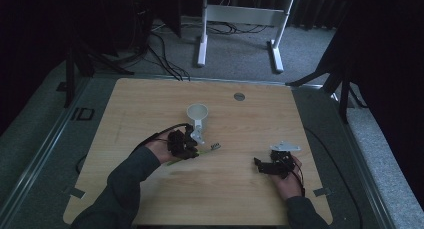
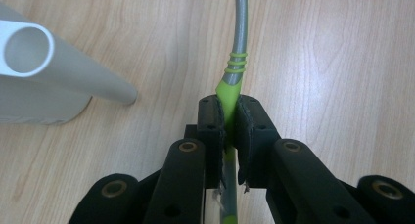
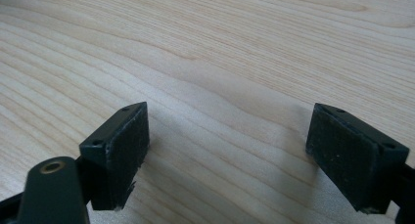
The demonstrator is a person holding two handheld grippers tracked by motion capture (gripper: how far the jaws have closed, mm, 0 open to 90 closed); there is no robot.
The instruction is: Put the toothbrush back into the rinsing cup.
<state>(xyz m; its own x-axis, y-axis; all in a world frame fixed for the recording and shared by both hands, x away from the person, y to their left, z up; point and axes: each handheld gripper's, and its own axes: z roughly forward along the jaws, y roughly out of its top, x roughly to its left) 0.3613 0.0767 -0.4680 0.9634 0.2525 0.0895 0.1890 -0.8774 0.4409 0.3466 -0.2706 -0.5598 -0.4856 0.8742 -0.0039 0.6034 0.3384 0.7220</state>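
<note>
High view overlooks whole table (image 1: 150,199); gripper views close, sharing its wood surface

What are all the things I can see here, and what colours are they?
Toothbrush: one, green and grey, clamped in the left gripper, over the table.
Cup: one, white, mid-table, just beyond the left gripper.
Table: one, light wood, under everything.
Desk frame: one, white, on the floor behind the table.
Cables: several, black, on the grey floor behind.
Left gripper: one, black, holding the toothbrush.
Right gripper: one, black, fingers wide apart, empty.

Dim room: grey carpet (image 1: 235,59), white desk frame (image 1: 240,19) behind wooden table (image 1: 260,109).
</note>
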